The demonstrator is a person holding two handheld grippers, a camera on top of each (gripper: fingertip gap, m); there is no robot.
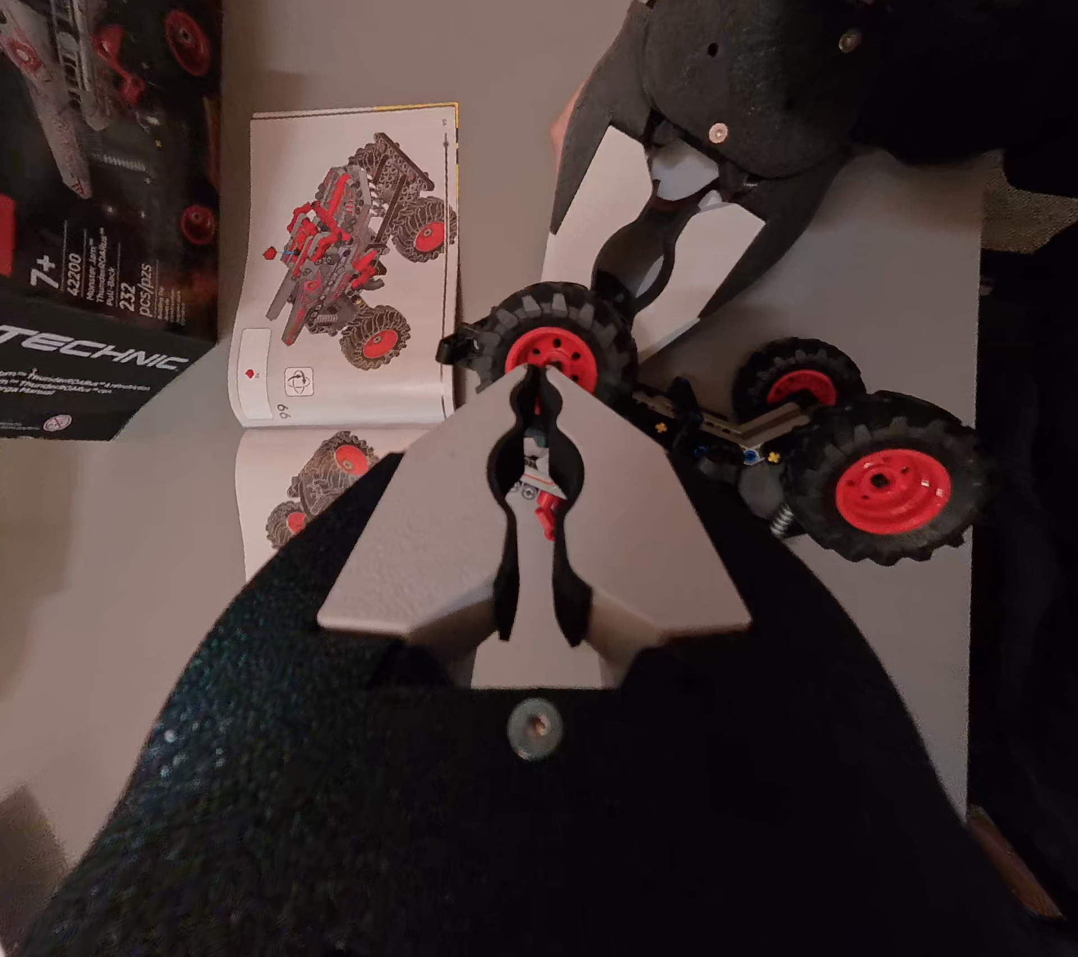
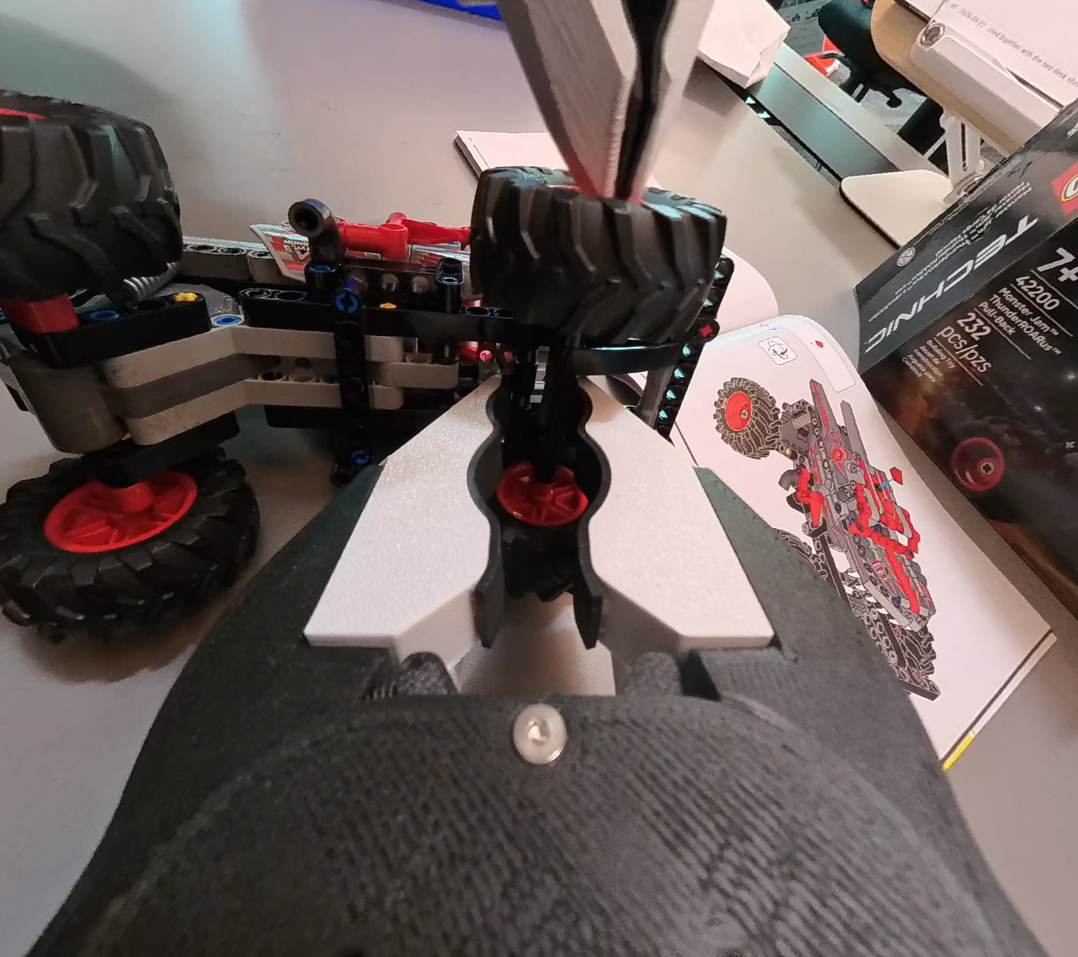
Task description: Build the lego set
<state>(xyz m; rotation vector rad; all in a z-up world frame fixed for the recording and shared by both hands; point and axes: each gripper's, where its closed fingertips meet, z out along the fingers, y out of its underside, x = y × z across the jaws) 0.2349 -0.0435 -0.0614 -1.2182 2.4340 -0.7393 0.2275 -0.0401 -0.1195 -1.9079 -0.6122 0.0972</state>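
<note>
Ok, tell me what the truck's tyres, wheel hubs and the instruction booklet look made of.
Tyres: soft-looking matte black rubber, judging by the deep chunky tread.
Wheel hubs: glossy red hard plastic, moulded holes and rim, probably.
Instruction booklet: printed paper with a slight sheen, its pages curving at the spine.

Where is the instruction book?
The instruction book lies open on the table, between the black set box and the truck; in the right wrist view it's at the right.
</note>
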